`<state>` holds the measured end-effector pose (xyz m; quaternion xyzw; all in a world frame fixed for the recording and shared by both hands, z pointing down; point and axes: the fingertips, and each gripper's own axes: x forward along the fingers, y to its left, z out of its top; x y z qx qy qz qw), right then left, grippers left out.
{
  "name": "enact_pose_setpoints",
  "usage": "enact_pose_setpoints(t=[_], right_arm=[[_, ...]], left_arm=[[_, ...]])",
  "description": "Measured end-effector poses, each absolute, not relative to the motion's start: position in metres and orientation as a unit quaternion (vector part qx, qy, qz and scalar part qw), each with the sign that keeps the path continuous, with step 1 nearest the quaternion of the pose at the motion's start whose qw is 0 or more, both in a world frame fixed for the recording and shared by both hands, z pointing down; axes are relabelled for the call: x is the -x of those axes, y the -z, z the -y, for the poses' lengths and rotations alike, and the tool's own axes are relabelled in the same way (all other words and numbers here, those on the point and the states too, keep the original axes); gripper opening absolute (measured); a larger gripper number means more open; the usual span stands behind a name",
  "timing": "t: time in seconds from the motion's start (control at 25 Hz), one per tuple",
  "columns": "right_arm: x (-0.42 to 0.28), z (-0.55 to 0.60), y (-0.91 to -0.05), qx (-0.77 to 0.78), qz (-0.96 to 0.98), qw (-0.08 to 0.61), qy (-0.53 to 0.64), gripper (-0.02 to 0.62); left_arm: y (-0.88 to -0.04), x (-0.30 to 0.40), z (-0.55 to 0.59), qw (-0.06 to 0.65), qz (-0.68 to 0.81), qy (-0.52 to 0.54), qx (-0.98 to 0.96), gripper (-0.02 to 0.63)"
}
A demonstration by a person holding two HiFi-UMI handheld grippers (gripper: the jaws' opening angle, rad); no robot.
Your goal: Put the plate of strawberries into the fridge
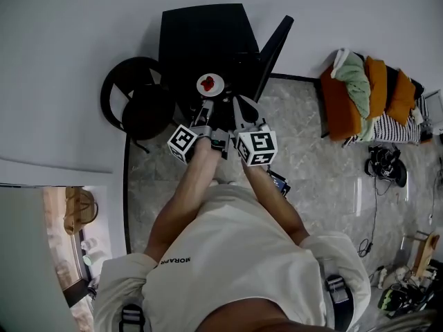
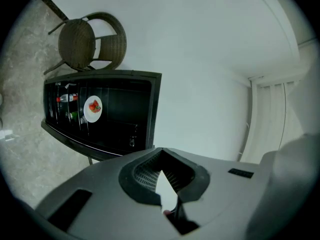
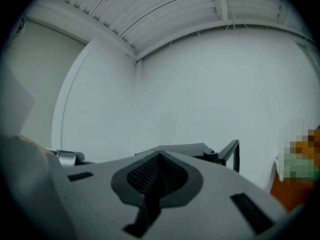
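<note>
The white plate of strawberries (image 1: 210,84) sits on a shelf inside the open black fridge (image 1: 201,33). In the left gripper view the plate (image 2: 93,109) shows against the dark interior of the fridge (image 2: 125,129), far from the jaws. My left gripper (image 1: 202,111) is just in front of the plate, jaws together and holding nothing. My right gripper (image 1: 239,106) is beside it, also shut and empty. In their own views the left gripper (image 2: 161,156) and right gripper (image 3: 159,159) each show their pads meeting.
The fridge door (image 1: 273,47) stands open to the right. A dark round wicker chair (image 1: 135,99) stands left of the fridge. Bottles (image 2: 67,99) stand on the shelf near the plate. A sofa with cushions (image 1: 374,95) is at the far right. White wall lies behind.
</note>
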<state>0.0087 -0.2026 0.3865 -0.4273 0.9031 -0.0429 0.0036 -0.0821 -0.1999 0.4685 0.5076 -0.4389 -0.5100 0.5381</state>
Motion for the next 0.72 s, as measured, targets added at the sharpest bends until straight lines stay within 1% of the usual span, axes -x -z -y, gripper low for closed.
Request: enact_pose_setpoints(t=[0.12,0.28,0.72], right_arm=[[-0.012,0.199,-0.386,0.425,-0.904,0.003,0.042,0.012],[-0.015,0.199,-0.386,0.424,-0.905,0.004,0.04,0.012],[-0.014,0.2,-0.382,0.414,-0.91,0.01,0.04,0.012]], left_arm=[[-0.459,0.083,0.195,0.521,0.447,0.497,-0.531,0.0],[-0.444,0.084,0.194,0.482,0.465,0.468,-0.577,0.0],[-0.415,0.083,0.199,0.338,0.542,0.334,-0.693,0.0]])
